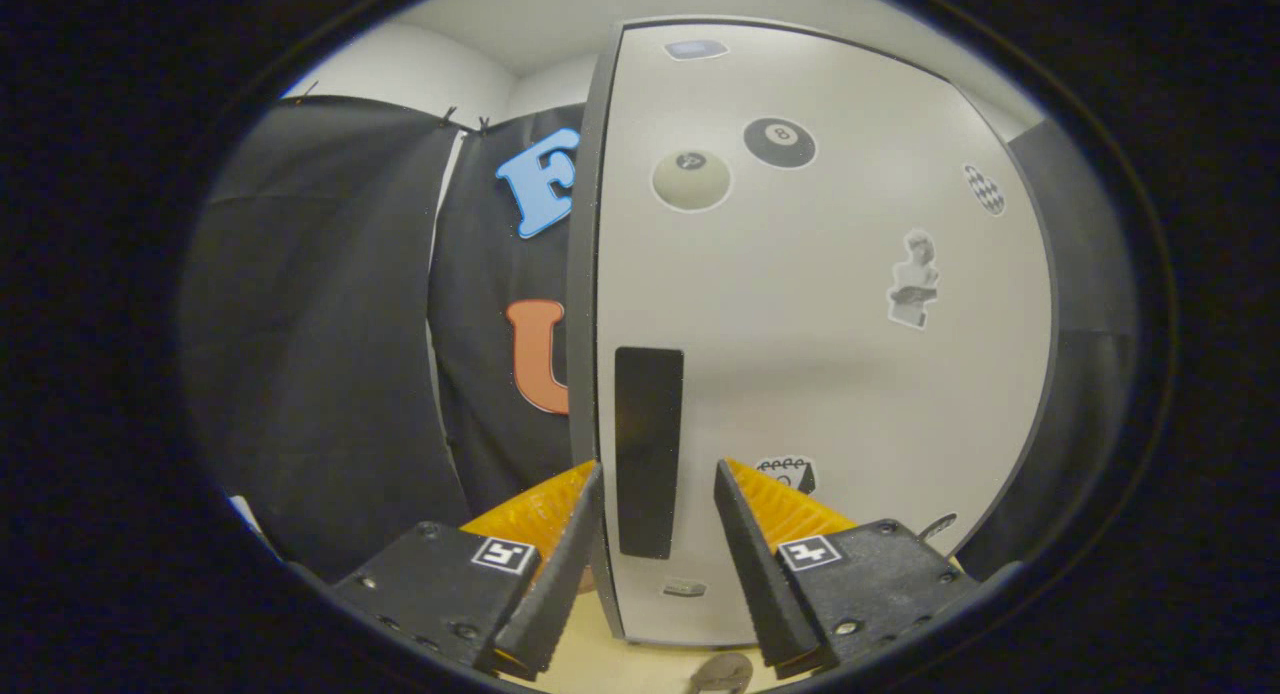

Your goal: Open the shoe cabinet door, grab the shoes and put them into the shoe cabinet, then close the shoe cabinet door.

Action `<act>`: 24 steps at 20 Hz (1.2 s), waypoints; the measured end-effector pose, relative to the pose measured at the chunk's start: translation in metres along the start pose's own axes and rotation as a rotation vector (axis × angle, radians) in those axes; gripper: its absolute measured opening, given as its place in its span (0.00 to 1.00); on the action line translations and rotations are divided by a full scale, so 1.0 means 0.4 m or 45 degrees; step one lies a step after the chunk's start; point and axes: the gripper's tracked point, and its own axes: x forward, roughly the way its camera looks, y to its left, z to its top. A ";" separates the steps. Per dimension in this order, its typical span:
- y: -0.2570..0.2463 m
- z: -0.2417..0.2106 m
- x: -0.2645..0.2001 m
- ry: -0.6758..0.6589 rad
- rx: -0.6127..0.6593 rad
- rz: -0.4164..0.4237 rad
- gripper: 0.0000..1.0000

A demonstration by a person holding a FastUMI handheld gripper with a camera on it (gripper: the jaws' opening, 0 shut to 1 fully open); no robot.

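The shoe cabinet door [800, 354] stands tall and pale dead ahead, its long axis upright, its flat face turned toward the camera and its left edge a darker strip against the booth's black cloth wall [330, 354]. A dark upright handle [648, 452] sits low on the door near that left edge, long axis vertical too. The gripper [655, 484] comes in level, pointing straight at the door, and its fingers are spread wide with the handle framed in the gap between them; one fingertip [585, 499] is at the door's left edge, the other over the panel right of the handle. Whether either finger touches the door I cannot tell. Stickers dot the panel: a pale ball sticker [691, 180], a black eight-ball sticker [779, 142] beside it, a bust sticker [914, 279] further right. Below the door runs a light floor strip [640, 664]
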 end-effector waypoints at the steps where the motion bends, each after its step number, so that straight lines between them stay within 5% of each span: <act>1: 0.007 0.003 0.011 -0.007 0.014 0.009 0.68; 6: 0.016 0.012 0.053 -0.027 0.095 -0.016 0.42; 12: 0.007 0.005 0.044 0.022 0.077 -0.117 0.29; 18: 0.014 0.002 -0.063 0.110 0.108 -0.110 0.26; 24: -0.015 -0.011 -0.227 0.114 0.100 0.051 0.25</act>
